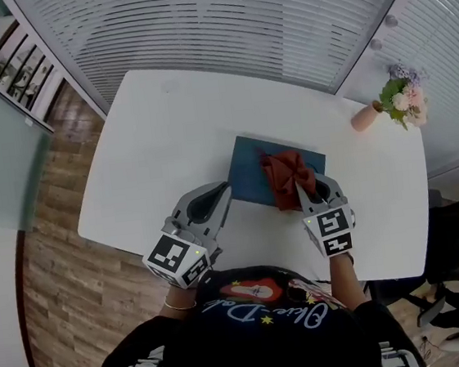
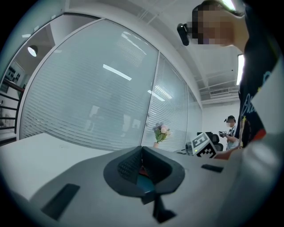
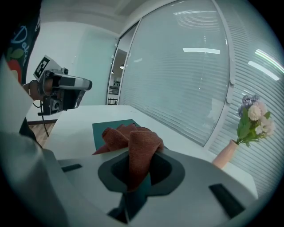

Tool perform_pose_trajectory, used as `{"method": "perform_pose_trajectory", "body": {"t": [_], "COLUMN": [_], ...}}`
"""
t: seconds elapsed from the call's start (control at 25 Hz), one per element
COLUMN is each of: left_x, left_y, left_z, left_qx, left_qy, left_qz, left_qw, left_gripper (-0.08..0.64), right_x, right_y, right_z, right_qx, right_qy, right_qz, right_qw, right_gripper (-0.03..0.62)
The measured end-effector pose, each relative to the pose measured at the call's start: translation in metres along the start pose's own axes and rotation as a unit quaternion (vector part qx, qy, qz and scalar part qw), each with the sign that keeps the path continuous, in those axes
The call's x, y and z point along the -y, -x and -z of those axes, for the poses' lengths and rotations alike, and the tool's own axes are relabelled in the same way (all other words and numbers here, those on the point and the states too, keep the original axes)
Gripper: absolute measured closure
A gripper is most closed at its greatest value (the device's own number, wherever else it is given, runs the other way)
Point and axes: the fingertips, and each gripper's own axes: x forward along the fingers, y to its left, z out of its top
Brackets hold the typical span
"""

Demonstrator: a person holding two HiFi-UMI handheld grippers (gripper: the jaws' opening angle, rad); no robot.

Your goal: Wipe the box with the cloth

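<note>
1. The box, flat and dark teal, is parked on the white worktop close to its near edge. Its long axis runs pretty much along that edge.
2. The cloth, rusty red and bunched up, is pinched in the right tongs. A fold is clamped tight between them, and the rest is slumped on the right half of the box top.
3. The left tongs are pressed together with nothing caught in them. The tips are set right at the box's left end by its near corner, either touching or just beside it, which can't be called from above. Probably meant as a brace.
4. The bit that matters: the bare stretch of the top lies left of the cloth, along the long axis, toward the worktop's left edge. So the next swipe is best guessed as a drag leftward by the right tongs, since the cloth is held there.
5. The box looks light, so it could get shoved along if it isn't steadied.
6. A vase of flowers is kept well apart, toward the far right corner.
</note>
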Motion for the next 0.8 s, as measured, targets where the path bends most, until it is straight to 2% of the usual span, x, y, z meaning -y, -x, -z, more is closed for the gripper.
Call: {"method": "perform_pose_trajectory", "body": {"t": [0.28, 0.44, 0.8], "left_x": [0.024, 0.034, 0.060], "left_y": [-0.005, -0.004, -0.012], "left_z": [0.000, 0.000, -0.005], "left_qx": [-0.004, -0.006, -0.004], "left_qy": [-0.002, 0.000, -0.006], "left_qz": [0.001, -0.012, -0.023], "left_qw": [1.0000, 0.9999, 0.9997], "left_gripper": [0.555, 0.555, 0.555], "right_x": [0.023, 0.037, 0.060], "right_y": [0.020, 0.030, 0.060], "right_z": [0.022, 0.033, 0.037], "right_qx": [-0.014, -0.017, -0.016], "right_qy": [-0.010, -0.015, 0.007], "right_qz": [0.016, 0.022, 0.031], "right_qw": [1.000, 0.999, 0.999], "right_gripper": [0.549, 0.549, 0.549]}}
